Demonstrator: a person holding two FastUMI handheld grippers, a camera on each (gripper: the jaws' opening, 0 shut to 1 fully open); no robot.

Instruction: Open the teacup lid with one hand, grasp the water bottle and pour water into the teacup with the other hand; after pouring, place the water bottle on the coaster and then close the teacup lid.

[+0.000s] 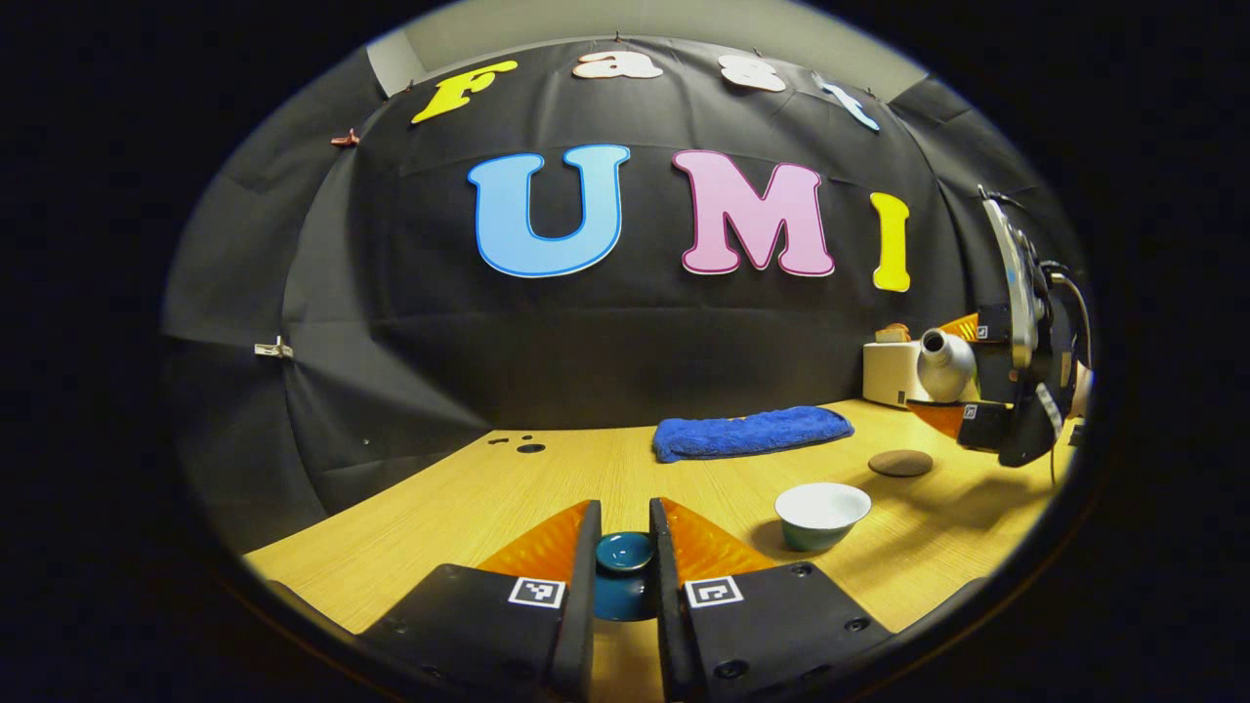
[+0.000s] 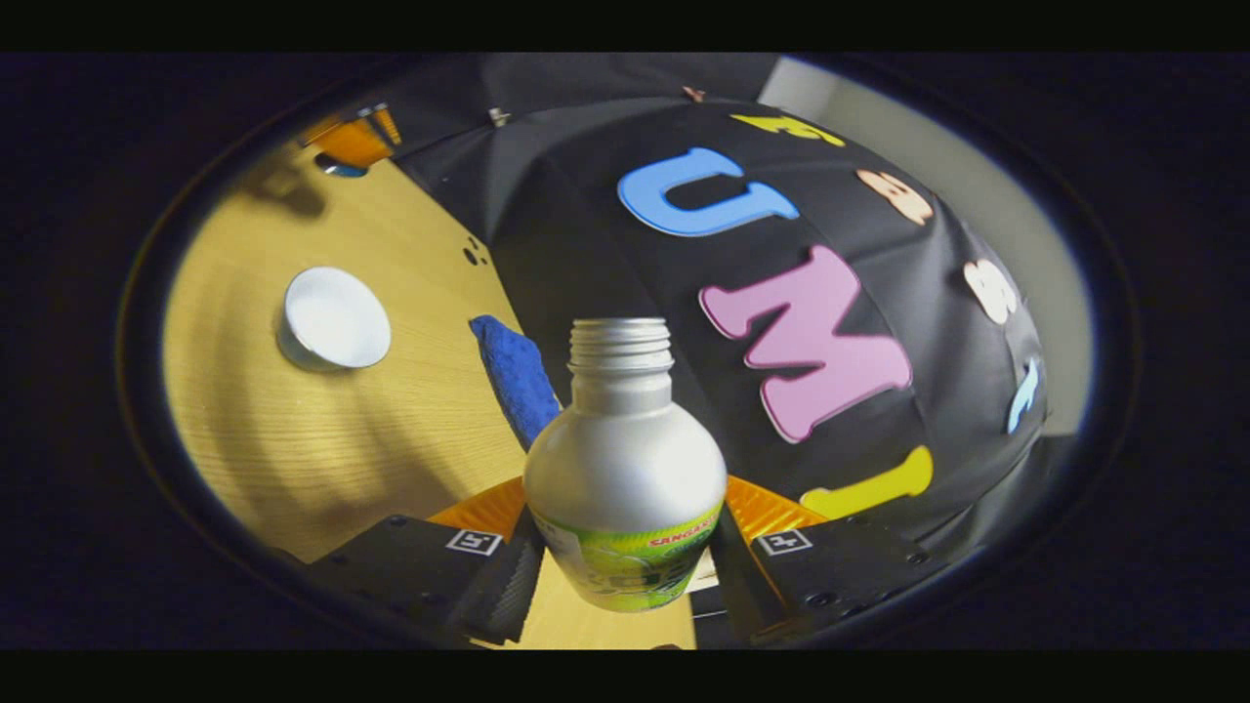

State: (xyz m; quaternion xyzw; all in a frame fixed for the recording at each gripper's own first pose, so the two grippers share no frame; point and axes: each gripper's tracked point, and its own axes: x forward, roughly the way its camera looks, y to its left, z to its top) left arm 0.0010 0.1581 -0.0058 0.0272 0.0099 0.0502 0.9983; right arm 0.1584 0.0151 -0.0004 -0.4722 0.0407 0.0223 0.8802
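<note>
My left gripper (image 1: 624, 516) is shut on a dark teal teacup lid (image 1: 625, 566), held low over the wooden table (image 1: 469, 508). To its right stands the uncovered teacup (image 1: 822, 513), white inside and green outside. My right gripper (image 2: 625, 532) is shut on a silver water bottle (image 2: 625, 449) with a green label and no cap. In the left gripper view, that right gripper (image 1: 962, 376) holds the bottle (image 1: 942, 363) in the air at the far right, its neck leaning toward the left. A round brown coaster (image 1: 899, 463) lies below it. From the right gripper view the teacup (image 2: 335, 317) sits off to the left.
A folded blue towel (image 1: 750, 433) lies behind the teacup near the black wall. A white box-like appliance (image 1: 887, 373) stands at the back right. Small dark holes (image 1: 530, 447) mark the table at back left. The left gripper (image 2: 347, 142) appears far off in the right gripper view.
</note>
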